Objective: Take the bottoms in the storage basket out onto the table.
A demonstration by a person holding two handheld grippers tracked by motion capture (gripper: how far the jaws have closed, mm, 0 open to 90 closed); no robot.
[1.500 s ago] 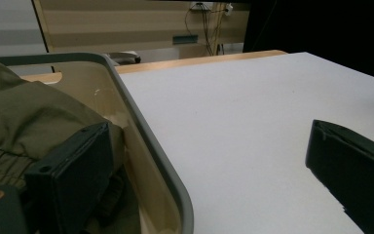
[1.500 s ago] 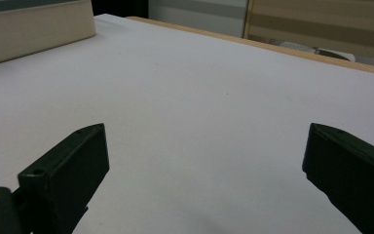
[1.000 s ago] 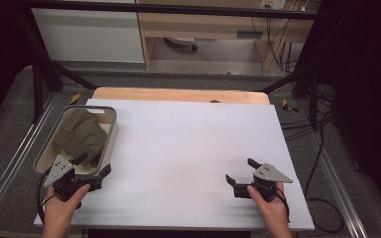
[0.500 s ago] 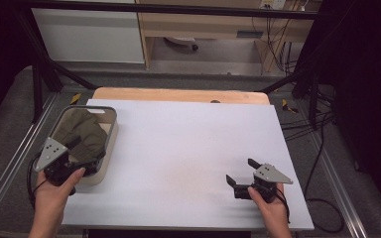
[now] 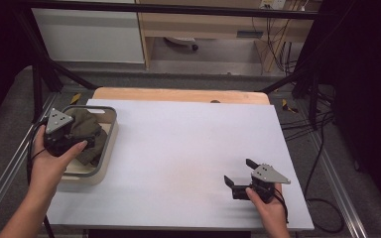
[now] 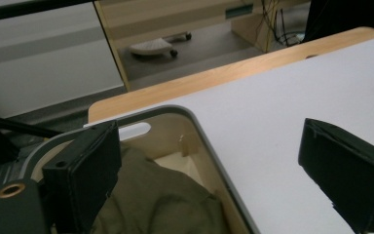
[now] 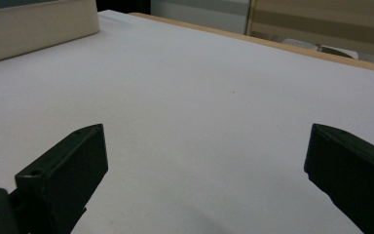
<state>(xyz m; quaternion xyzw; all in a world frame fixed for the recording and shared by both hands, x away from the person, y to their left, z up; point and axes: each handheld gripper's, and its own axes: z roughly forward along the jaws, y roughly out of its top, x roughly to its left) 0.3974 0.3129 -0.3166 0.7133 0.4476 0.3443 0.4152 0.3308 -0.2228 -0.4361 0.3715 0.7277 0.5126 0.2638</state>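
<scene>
An olive-green cloth (image 5: 88, 124) lies crumpled in a pale wooden bin (image 5: 108, 144) with a grey rim at the table's left edge. My left gripper (image 5: 82, 138) hovers over the bin's near part, open, with its jaws spread wide. In the left gripper view the cloth (image 6: 160, 202) lies just below and between those jaws, one jaw over the bin and the other over the white tabletop beyond the bin's rim (image 6: 197, 124). My right gripper (image 5: 239, 172) rests low at the front right of the table, open, nothing between its jaws (image 7: 204, 180).
The white tabletop (image 5: 188, 148) stretches between the two grippers, with a wooden strip (image 5: 178, 94) along its far edge. In the right gripper view the bin's side wall (image 7: 39, 27) stands far off. Black frame bars and cables surround the table.
My left gripper has moved from the table's front-left edge away from the person and now hangs over the bin and cloth. The right gripper has stayed put.
</scene>
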